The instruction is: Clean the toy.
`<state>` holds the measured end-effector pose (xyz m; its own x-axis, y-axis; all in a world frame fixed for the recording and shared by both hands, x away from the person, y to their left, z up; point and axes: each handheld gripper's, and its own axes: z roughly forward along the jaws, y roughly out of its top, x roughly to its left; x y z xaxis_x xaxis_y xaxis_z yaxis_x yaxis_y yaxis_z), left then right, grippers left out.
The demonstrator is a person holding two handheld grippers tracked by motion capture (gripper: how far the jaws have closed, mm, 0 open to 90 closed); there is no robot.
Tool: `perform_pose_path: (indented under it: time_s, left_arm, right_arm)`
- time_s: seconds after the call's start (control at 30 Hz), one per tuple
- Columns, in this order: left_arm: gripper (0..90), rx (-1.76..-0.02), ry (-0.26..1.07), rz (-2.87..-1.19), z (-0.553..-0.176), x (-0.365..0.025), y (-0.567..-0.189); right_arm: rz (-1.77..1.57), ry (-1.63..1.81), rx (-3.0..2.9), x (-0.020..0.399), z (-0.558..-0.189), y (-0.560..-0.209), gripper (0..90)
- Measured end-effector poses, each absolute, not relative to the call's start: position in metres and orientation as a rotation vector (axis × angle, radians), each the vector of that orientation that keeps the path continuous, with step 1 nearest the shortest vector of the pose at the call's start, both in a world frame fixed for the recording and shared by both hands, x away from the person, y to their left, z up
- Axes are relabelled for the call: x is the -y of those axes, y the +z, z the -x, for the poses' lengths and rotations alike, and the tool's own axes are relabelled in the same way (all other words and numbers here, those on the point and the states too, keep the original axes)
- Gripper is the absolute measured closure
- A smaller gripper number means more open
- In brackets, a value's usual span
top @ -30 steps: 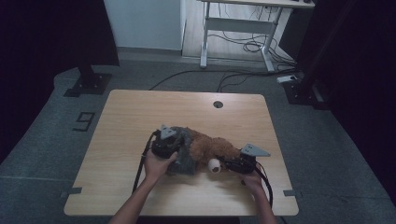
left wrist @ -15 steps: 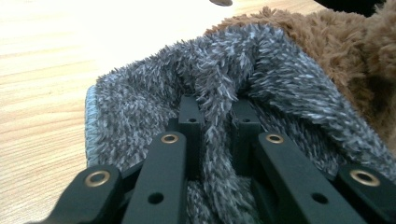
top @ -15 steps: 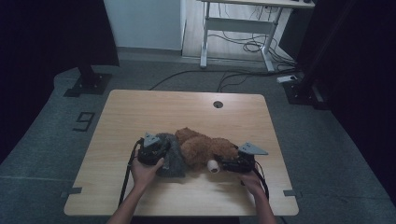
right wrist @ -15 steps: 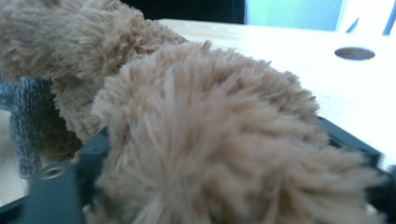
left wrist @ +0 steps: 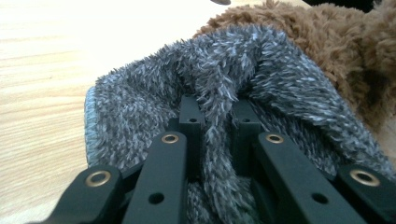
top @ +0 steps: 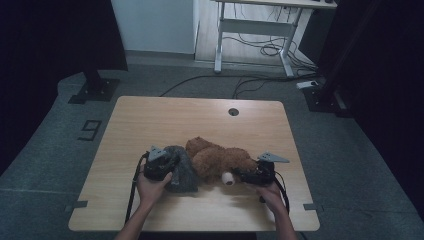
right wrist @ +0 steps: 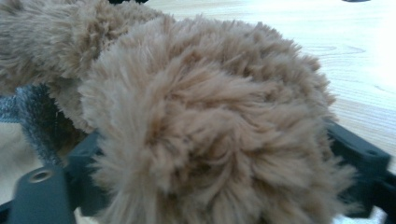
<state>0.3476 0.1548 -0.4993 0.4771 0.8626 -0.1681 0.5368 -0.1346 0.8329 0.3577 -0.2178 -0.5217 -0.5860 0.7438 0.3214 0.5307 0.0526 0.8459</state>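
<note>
High view, judged midway: found grey fleece [top: 182, 169] against brown bear [top: 220, 160] on worktop [top: 175, 120], clamped tight in left tongs [left wrist: 218, 112], right tongs [top: 239, 176] just closing astride its limb, grip unclear.

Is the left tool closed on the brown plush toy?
No, the left tool pinches a fold of the grey fuzzy cloth; the brown plush toy lies beyond it.

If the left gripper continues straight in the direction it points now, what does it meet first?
The left gripper is shut on the grey fleece garment; straight ahead lies more of that fleece, then probably the brown plush toy.
</note>
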Motion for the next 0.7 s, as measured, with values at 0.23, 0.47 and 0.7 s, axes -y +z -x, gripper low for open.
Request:
perform_pose_path:
  time_s: [0.23, 0.47, 0.7]
  left_arm:
    - [79.2, -1.202, 0.433, -1.800, -0.346, -0.174, -0.471]
    - [79.3, -1.088, 0.478, -1.769, -0.347, -0.156, -0.416]
    - [79.0, -0.943, 0.443, -1.835, -0.370, -0.089, -0.380]
  right_arm:
    - [-1.256, 1.561, -2.156, 0.220, -0.357, -0.521, 29.5]
    - [-1.213, 1.574, -2.151, 0.222, -0.357, -0.523, 30.0]
    - [-1.203, 1.582, -2.152, 0.223, -0.357, -0.524, 30.0]
